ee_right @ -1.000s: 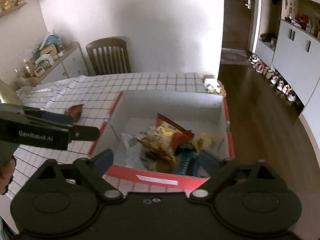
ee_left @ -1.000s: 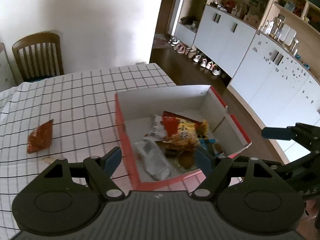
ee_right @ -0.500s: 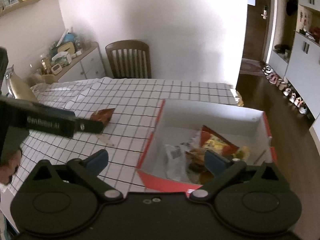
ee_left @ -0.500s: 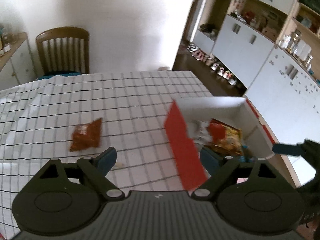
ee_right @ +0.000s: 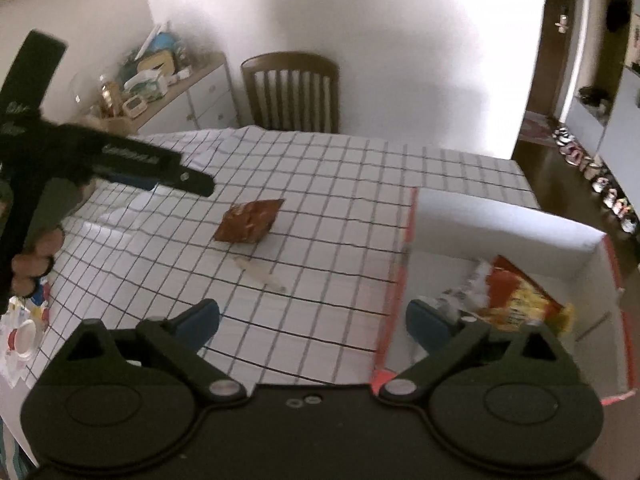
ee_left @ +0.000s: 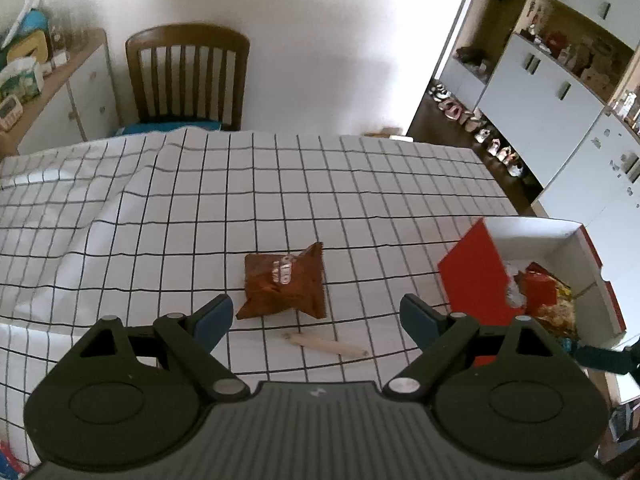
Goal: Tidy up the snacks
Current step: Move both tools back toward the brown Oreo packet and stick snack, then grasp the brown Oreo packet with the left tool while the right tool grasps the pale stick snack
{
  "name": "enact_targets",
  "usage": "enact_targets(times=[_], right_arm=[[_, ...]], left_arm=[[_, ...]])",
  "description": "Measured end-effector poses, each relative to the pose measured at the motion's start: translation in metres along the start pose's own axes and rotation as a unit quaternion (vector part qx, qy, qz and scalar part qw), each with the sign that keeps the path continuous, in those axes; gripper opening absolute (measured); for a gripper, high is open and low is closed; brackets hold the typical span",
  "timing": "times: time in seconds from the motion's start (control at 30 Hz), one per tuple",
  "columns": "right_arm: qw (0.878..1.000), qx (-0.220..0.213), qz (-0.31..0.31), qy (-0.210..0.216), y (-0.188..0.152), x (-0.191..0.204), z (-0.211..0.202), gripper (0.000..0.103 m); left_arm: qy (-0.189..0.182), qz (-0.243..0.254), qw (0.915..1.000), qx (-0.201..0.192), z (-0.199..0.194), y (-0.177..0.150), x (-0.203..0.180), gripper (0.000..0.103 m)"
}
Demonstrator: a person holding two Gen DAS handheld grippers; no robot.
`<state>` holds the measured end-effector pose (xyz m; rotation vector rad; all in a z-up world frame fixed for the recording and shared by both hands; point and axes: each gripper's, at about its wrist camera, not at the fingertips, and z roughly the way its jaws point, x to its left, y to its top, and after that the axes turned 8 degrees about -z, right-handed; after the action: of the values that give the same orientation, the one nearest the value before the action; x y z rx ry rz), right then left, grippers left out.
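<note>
Brown snack packet lies flat, long axis toward chair; both grippers spread, empty.

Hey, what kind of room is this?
Probably a home dining room: a table with a checked tablecloth, a wooden chair against the wall, and shoes lined up by white cupboards.

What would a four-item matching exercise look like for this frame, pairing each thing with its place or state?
Things:
1. brown snack packet
2. red-and-yellow snack bag
3. pale wrapped stick
4. left gripper

Places or states:
A. inside the red box
B. open, nothing between its fingers
C. flat on the checked tablecloth, out in the open
D. on the cloth just nearer the camera than the brown packet

Pairs: 1-C, 2-A, 3-D, 4-B
</note>
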<state>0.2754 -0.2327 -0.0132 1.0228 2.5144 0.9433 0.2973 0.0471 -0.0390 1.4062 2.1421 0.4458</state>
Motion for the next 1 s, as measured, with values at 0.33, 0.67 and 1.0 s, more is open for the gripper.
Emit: enact_targets(times=[0.33,0.67,1.0], right_arm=[[0.998,0.043,-0.038,0.023,0.023,0.028,0.066,0.090],[0.991,0.076,-0.101,0.041,0.032,0.041,0.136,0.077],[0.983,0.109,-0.142,0.036,0.037,0.049,0.186,0.060]], left_arm=[[0.010,-0.040,0.9973,0.060,0.060,0.014,0.024,0.091],[0.017,-0.045,0.9946,0.092,0.109,0.023,0.029,0.091],[0.027,-0.046,0.9912,0.121,0.144,0.032,0.029,0.091]])
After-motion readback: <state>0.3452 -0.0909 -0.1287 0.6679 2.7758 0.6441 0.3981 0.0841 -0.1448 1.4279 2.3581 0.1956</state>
